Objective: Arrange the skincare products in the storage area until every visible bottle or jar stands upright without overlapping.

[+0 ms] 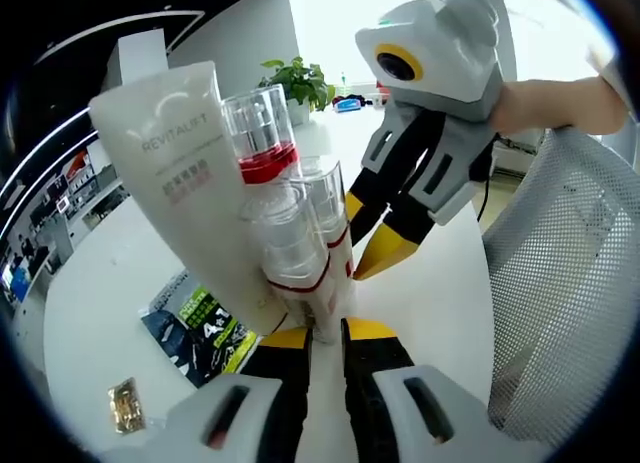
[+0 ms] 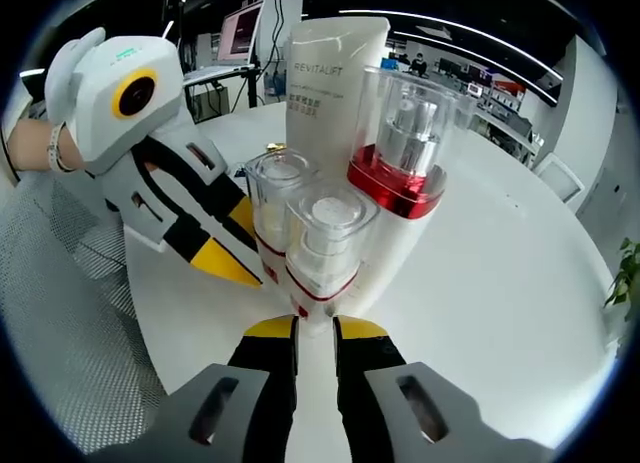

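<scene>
Here, on the round white table [image 1: 110, 273], a flat dark packet [image 1: 195, 333] lies near the left edge, with a small gold sachet [image 1: 126, 405] beside it. Right of these the products stand upright in a tight cluster: a white REVITALIFT tube [image 1: 175, 173], a tall red-banded pump bottle [image 1: 262, 133] and two shorter clear-capped bottles [image 1: 290, 248]. The left gripper [image 1: 326, 335] sits at the cluster's base, jaws nearly together; whether they pinch anything I cannot tell. Likewise the right gripper [image 2: 316, 328], jaws narrow at the bottles' foot. Open tabletop spreads right; a mesh chair [image 1: 560, 283] borders it.
</scene>
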`<move>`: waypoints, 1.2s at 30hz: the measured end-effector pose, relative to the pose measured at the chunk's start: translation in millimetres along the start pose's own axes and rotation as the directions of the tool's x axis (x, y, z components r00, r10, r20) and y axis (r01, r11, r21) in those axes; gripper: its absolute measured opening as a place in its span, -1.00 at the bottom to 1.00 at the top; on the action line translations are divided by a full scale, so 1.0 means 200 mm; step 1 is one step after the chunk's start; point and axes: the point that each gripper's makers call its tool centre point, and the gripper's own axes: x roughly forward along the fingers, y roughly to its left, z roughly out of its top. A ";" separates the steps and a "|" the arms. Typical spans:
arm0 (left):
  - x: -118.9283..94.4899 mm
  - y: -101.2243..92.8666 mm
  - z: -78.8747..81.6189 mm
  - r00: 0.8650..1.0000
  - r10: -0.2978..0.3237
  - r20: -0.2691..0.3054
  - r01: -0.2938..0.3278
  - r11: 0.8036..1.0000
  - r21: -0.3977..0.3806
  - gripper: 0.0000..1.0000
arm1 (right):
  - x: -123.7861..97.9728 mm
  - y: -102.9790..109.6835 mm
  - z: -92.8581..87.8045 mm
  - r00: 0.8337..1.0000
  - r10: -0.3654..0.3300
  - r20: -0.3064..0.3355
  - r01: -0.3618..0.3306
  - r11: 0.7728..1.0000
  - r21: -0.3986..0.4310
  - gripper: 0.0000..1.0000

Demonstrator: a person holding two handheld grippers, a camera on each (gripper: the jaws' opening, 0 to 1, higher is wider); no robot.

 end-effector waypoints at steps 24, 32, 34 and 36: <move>-0.17 0.08 0.03 0.999 0.050 0.007 -0.050 0.999 -0.002 -0.65 | -0.11 0.01 0.08 0.998 -0.039 0.059 0.039 0.999 -0.001 -0.32; -0.28 0.12 0.02 0.997 0.080 -0.014 -0.080 0.996 -0.044 -0.44 | -0.13 0.03 0.11 0.995 -0.057 0.082 0.054 0.998 0.030 -0.05; -0.29 0.13 0.02 0.997 0.081 -0.014 -0.082 0.995 -0.051 -0.39 | -0.14 0.03 0.12 0.995 -0.059 0.082 0.057 0.998 0.030 -0.01; -0.32 0.14 0.01 0.996 0.085 -0.022 -0.086 0.995 -0.057 -0.36 | -0.15 0.02 0.13 0.994 -0.063 0.087 0.060 0.998 0.032 0.03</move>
